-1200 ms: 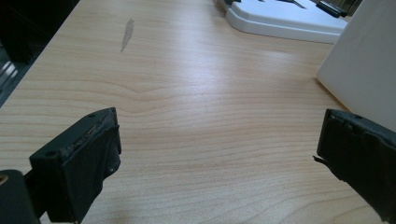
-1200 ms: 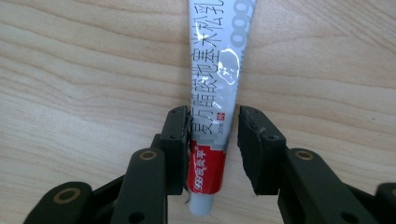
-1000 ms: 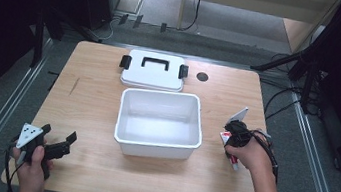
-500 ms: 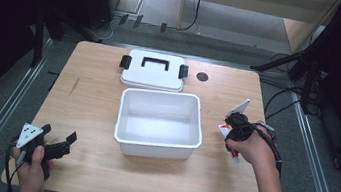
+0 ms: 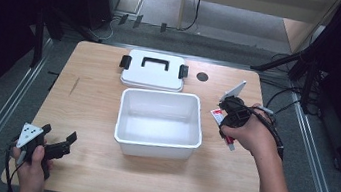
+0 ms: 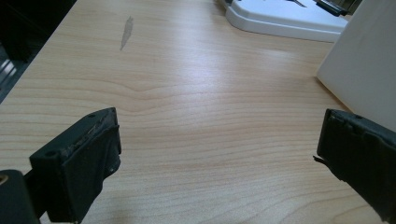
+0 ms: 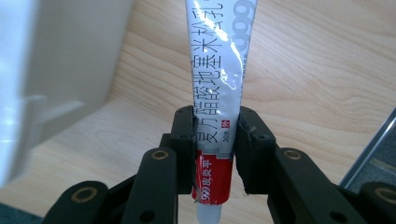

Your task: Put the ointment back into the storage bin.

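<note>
Over by the white bin, the right claw pinches a soft, light ointment tube near its cap end above the worktop, a sensible, firmer spot, while the left claw sits spread wide, empty.

Light wooden table, open white bin at centre, white lid just behind
</note>
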Available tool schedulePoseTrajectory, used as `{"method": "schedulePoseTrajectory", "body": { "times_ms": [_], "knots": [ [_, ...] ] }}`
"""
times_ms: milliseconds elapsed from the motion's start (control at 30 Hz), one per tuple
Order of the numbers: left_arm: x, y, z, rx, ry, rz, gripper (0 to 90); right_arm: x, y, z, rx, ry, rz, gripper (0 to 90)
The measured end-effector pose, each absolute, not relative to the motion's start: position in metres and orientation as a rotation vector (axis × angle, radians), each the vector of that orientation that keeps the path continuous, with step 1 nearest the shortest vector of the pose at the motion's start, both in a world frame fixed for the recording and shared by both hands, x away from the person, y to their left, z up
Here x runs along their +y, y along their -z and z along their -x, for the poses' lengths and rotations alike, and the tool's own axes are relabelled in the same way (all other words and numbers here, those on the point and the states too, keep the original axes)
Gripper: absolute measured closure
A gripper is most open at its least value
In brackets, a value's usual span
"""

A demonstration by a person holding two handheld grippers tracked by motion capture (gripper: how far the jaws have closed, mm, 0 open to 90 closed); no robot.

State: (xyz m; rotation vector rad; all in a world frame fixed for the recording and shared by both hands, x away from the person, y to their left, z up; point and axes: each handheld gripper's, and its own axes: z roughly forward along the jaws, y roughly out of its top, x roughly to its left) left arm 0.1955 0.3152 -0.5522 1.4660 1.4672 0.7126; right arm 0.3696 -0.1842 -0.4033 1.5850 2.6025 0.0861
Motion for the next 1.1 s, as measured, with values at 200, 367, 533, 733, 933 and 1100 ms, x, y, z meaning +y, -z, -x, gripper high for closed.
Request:
{"method": "schedulePoseTrajectory", "body": {
  "times_ms": [200,367,533,733,933,1100],
  "knots": [
    [0.315,0.552,-0.196,1.467,-0.711,-1.466,0.1,-0.163,0.379,-0.370,2.641,-0.089,-1.543,71.7],
    [0.315,0.552,-0.196,1.467,-0.706,-1.464,0.1,-0.149,0.366,-0.372,2.663,-0.080,-1.518,71.7],
    [0.315,0.552,-0.196,1.467,-0.704,-1.464,0.1,-0.137,0.354,-0.374,2.666,-0.106,-1.498,71.7],
    [0.315,0.552,-0.196,1.466,-0.703,-1.467,0.1,-0.123,0.348,-0.374,2.698,-0.133,-1.466,71.7],
    [0.315,0.552,-0.196,1.466,-0.702,-1.468,0.1,-0.110,0.346,-0.376,2.716,-0.144,-1.445,71.7],
    [0.315,0.552,-0.197,1.466,-0.701,-1.470,0.1,-0.094,0.348,-0.378,2.744,-0.167,-1.415,71.7]
  ]
}}
